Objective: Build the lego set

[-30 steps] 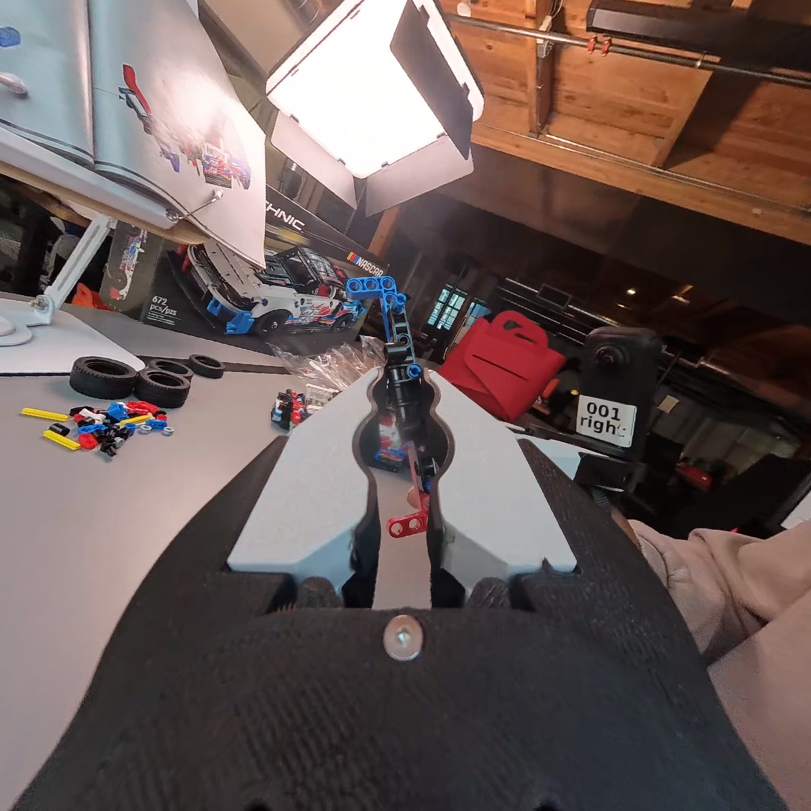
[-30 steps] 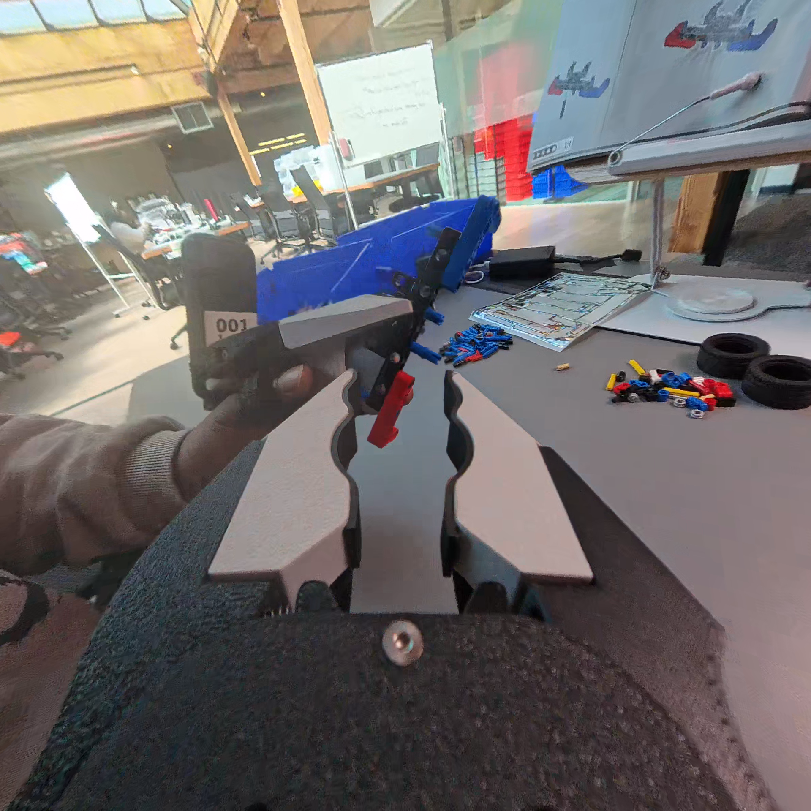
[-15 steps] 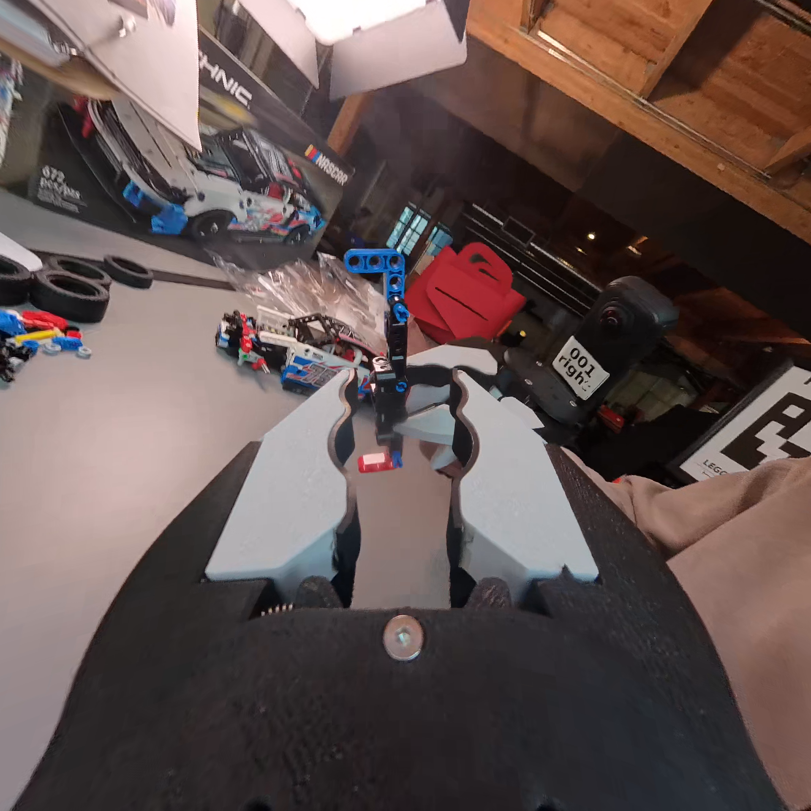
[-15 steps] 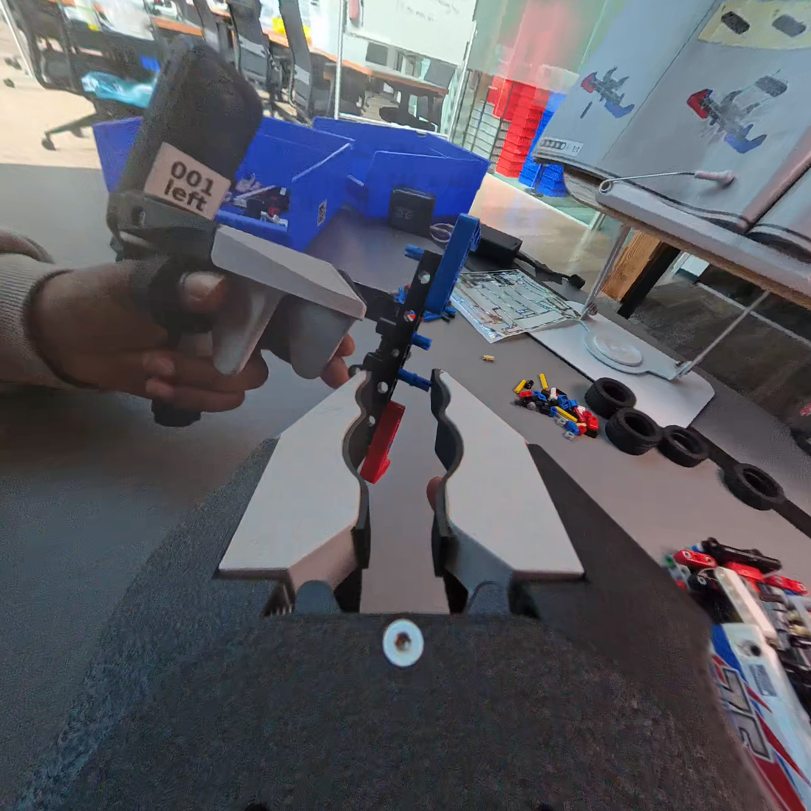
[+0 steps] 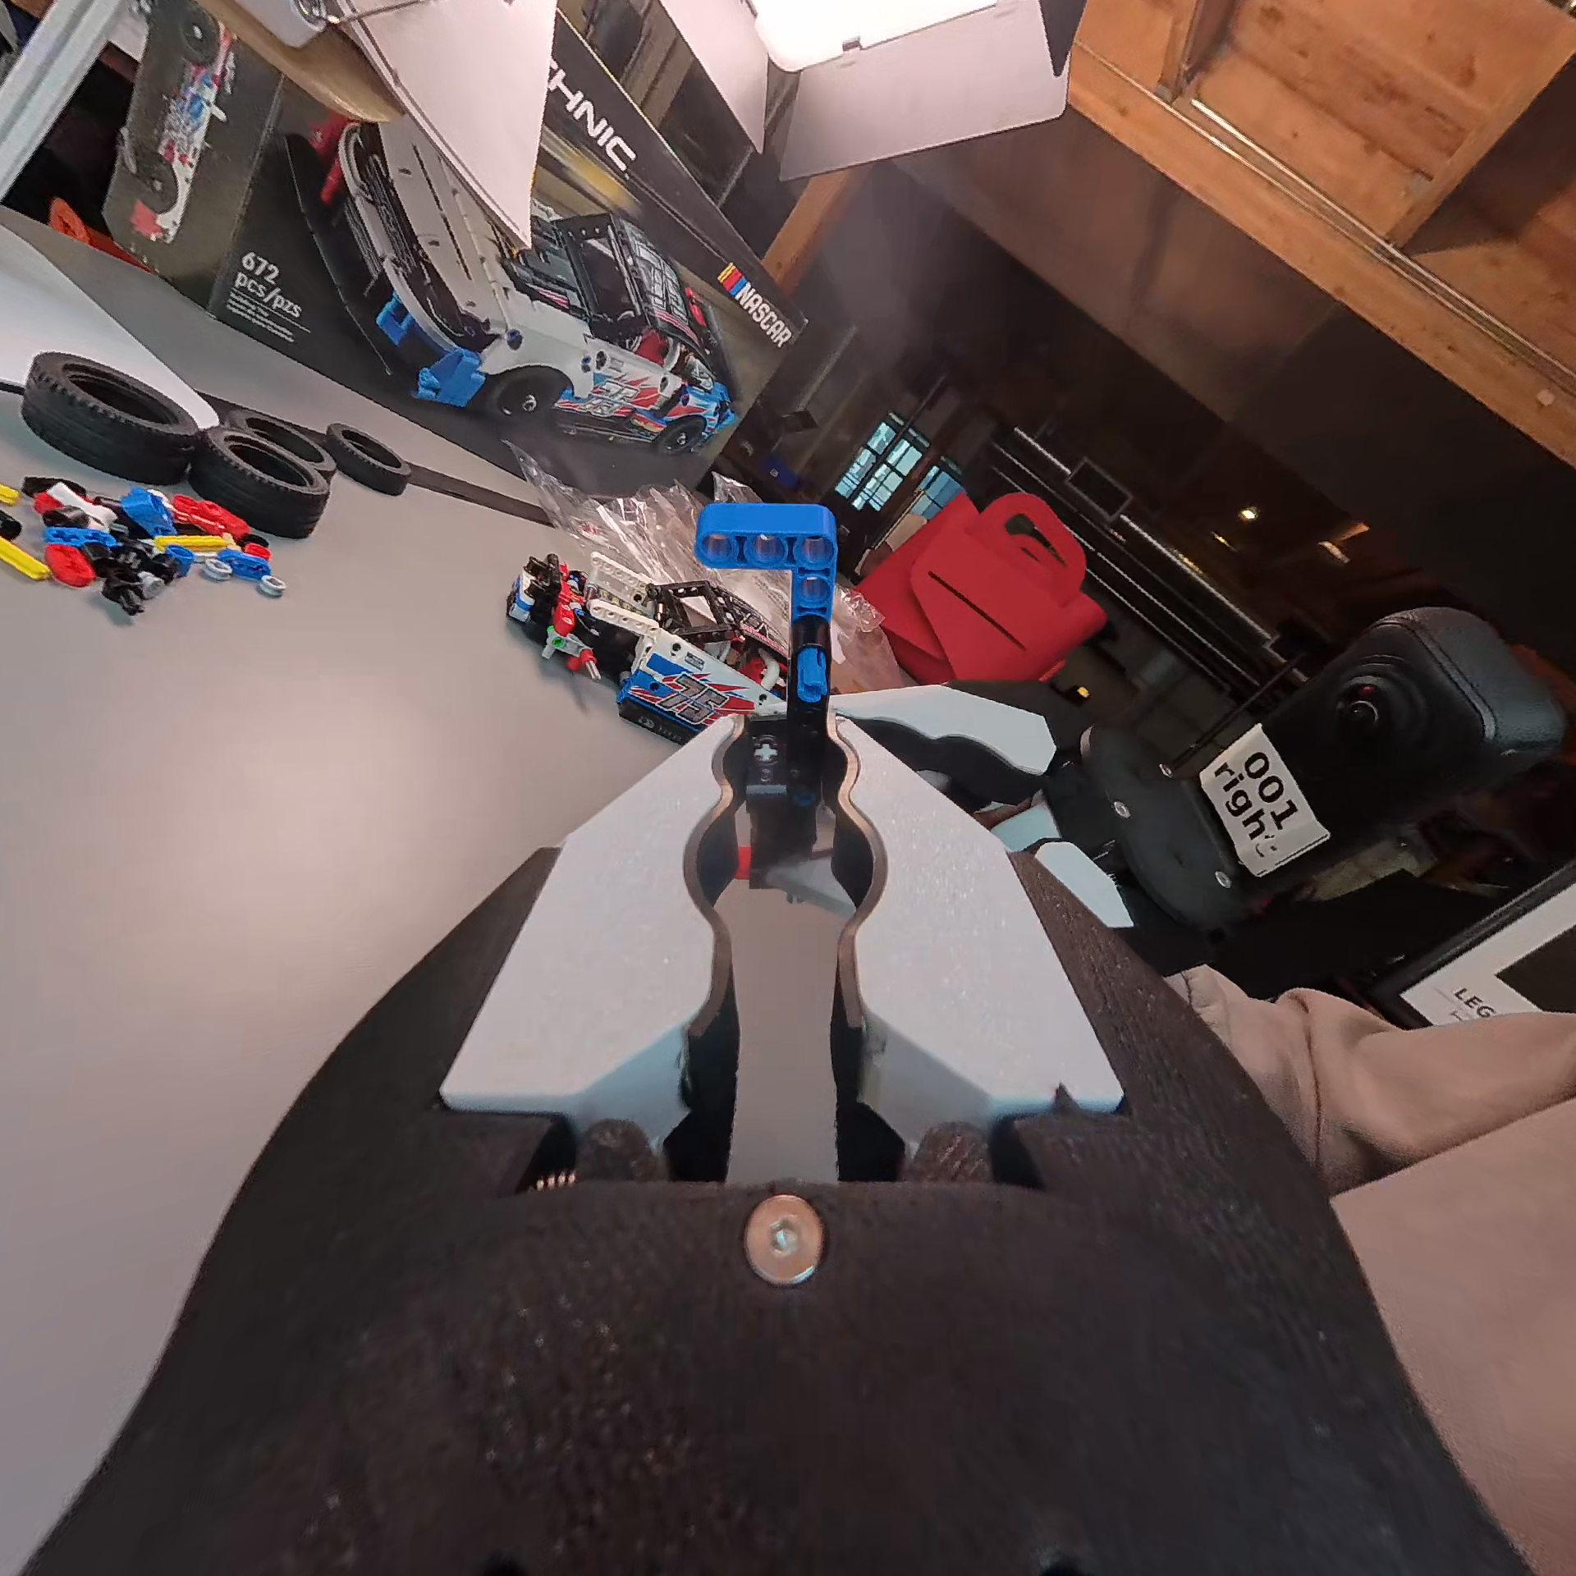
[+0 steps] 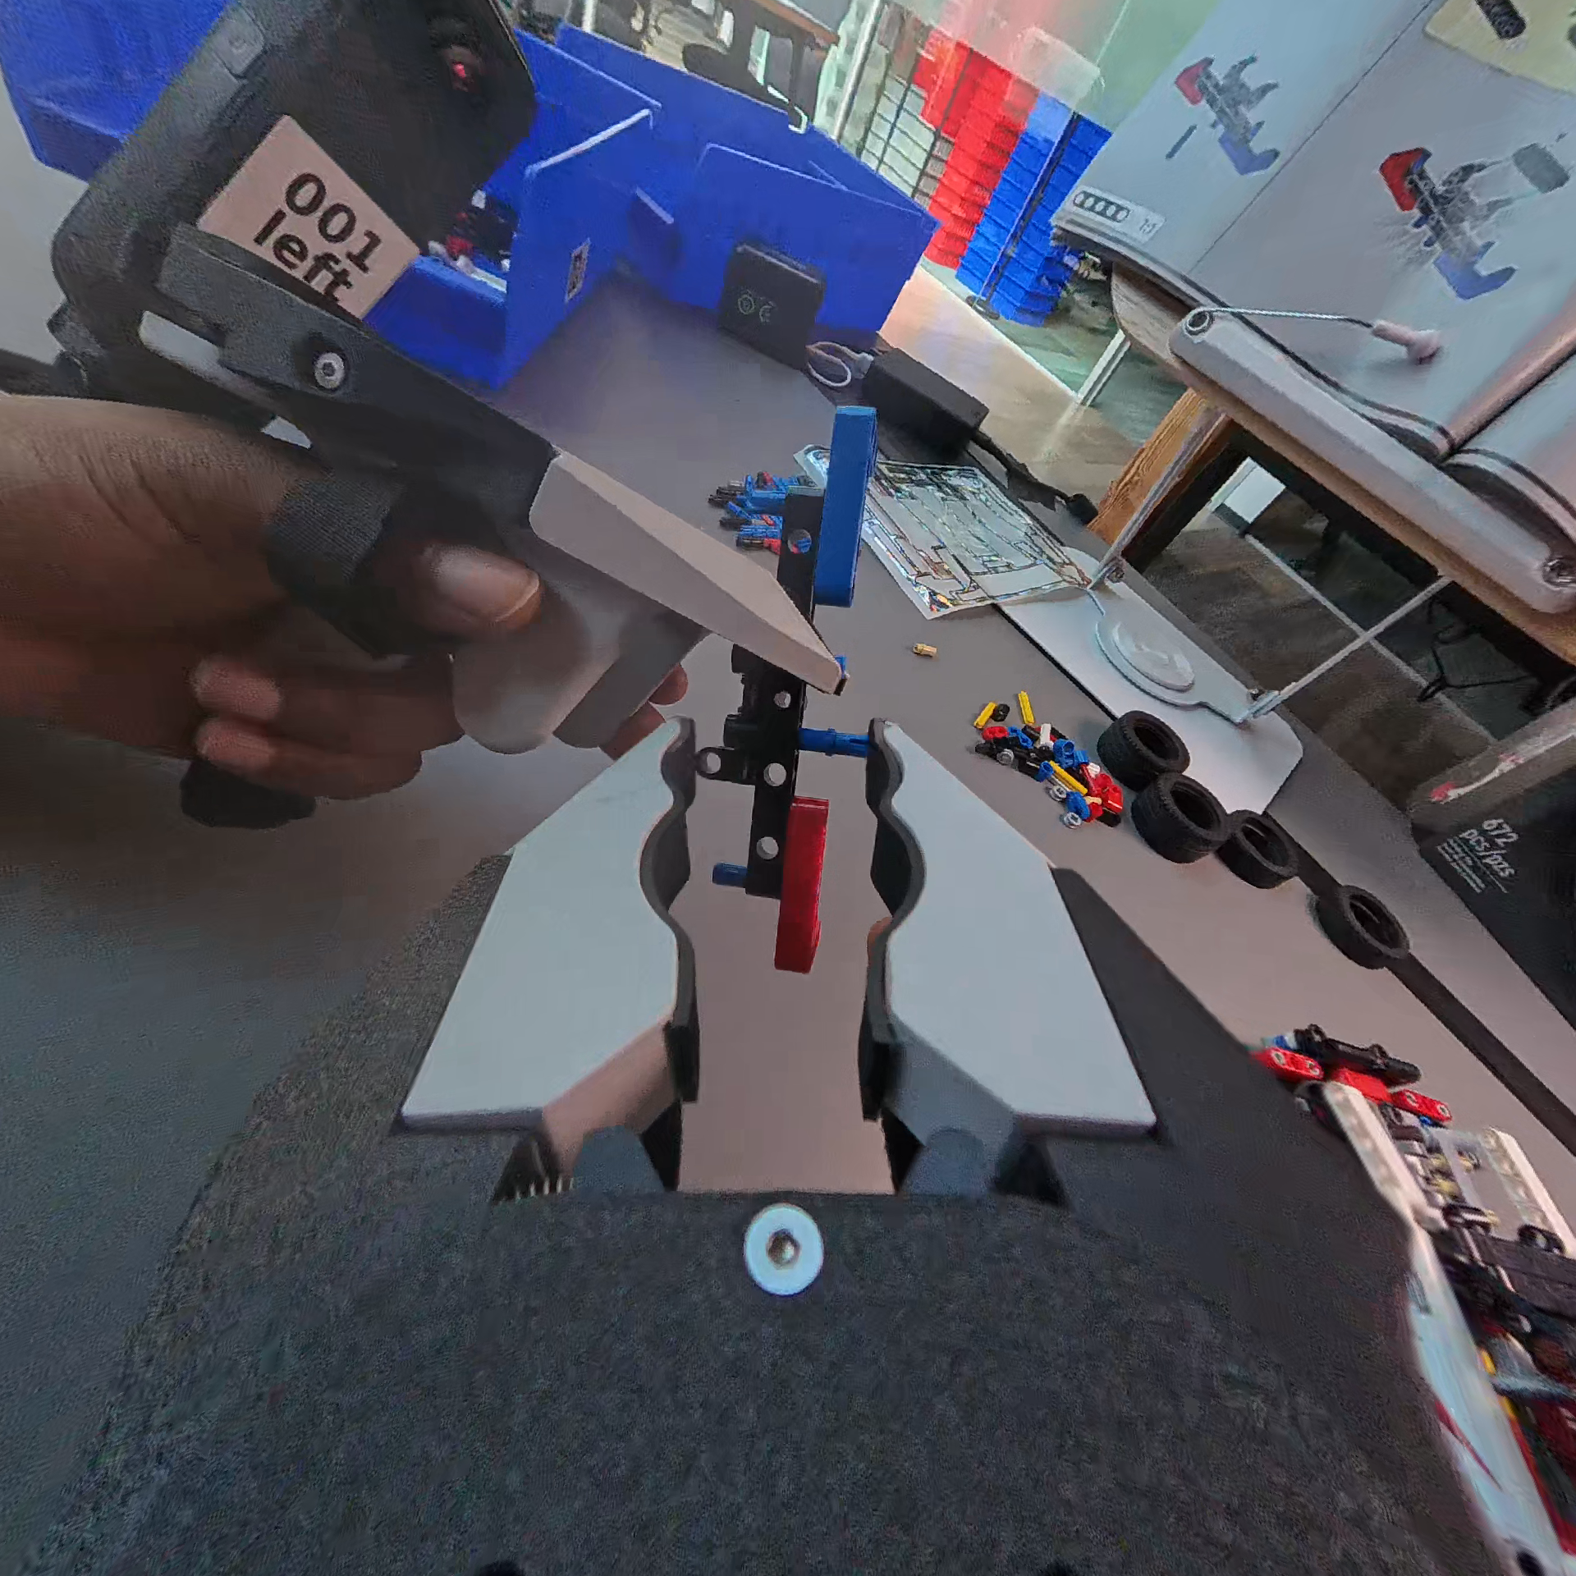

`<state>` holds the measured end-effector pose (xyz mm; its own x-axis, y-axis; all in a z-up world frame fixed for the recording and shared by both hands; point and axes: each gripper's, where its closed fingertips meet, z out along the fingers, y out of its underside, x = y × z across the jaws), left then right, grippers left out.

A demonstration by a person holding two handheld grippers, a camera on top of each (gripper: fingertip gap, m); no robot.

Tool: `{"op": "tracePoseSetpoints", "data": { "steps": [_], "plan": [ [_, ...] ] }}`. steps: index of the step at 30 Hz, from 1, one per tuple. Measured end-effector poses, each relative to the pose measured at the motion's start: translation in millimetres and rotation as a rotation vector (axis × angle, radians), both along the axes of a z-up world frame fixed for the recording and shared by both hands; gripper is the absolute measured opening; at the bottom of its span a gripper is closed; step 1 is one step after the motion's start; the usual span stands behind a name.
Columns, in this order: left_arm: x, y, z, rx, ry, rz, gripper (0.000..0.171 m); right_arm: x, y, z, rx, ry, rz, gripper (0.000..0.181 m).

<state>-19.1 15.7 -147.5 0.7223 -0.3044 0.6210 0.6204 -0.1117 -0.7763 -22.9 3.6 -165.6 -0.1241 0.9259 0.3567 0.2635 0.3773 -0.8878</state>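
Left gripper (image 5: 785,755) jaws pinch lego subassembly (image 6: 780,767), grip point hidden; right gripper (image 6: 780,750) jaws spread, seemingly untouching.

The grey table (image 5: 256,810) has a big bare patch in front where a hand could pass. On its far left sit a pile of small pieces (image 5: 128,537) and black tyres (image 5: 111,418). The half-built car (image 5: 665,657) and a big box (image 5: 478,281) stand in the way farther back. The small build (image 6: 789,767) hangs between the open fingers of the right gripper (image 6: 780,733), with little room on each side
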Motion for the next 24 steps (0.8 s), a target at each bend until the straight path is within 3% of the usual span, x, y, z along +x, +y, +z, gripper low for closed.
{"op": "tracePoseSetpoints", "data": {
  "steps": [8,9,19,24],
  "plan": [
    [-1.2,-1.1,-0.4,0.003,-0.07,0.015,0.016,-1.4,3.2,3.8,0.08,0.034,-0.019,0.03],
    [-0.5,-1.1,-0.3,0.003,-0.073,0.016,0.016,-1.5,-1.1,2.6,0.094,0.027,0.008,0.022],
    [-0.9,-3.4,-9.2,-0.046,-0.159,-0.011,0.017,-1.6,-3.0,-5.5,0.193,-0.006,0.028,0.022],
    [-2.6,-0.1,-11.6,-0.075,-0.21,-0.03,0.018,-3.8,0.2,-7.6,0.115,-0.004,0.046,0.023]
  ]
}}
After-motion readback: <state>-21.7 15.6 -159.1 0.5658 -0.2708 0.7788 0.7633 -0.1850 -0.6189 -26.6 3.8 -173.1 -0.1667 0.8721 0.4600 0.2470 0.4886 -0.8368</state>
